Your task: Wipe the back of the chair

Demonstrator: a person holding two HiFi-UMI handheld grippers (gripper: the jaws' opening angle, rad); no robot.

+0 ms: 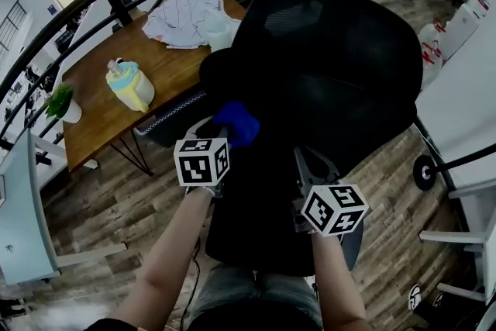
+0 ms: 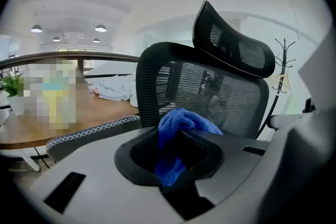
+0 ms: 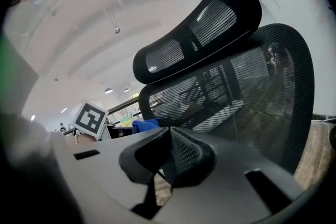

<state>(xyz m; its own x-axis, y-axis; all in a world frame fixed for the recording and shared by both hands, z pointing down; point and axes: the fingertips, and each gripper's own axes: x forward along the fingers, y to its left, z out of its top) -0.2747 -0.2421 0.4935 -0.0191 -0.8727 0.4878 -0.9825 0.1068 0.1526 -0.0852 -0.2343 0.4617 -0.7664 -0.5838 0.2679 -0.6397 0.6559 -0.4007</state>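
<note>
A black mesh office chair stands with its back [image 1: 333, 66] toward me, backrest [image 2: 210, 94] below the headrest [image 2: 233, 42]. My left gripper [image 1: 223, 134] is shut on a blue cloth [image 1: 236, 122], which bulges out of the jaws [image 2: 181, 126] near the lower left edge of the backrest; I cannot tell whether it touches. My right gripper [image 1: 310, 168] is lower and to the right, behind the chair, shut with nothing in it [image 3: 167, 152]. From there the backrest [image 3: 252, 97], the headrest [image 3: 199, 29] and the blue cloth [image 3: 145, 124] all show.
A wooden table [image 1: 101, 120] beyond the chair holds a yellow and blue jug [image 1: 130, 85], white papers or cloth [image 1: 190, 15] and a potted plant [image 1: 60, 101]. A black curved railing [image 1: 116, 0] runs behind. White chairs [image 1: 465, 236] stand at the right.
</note>
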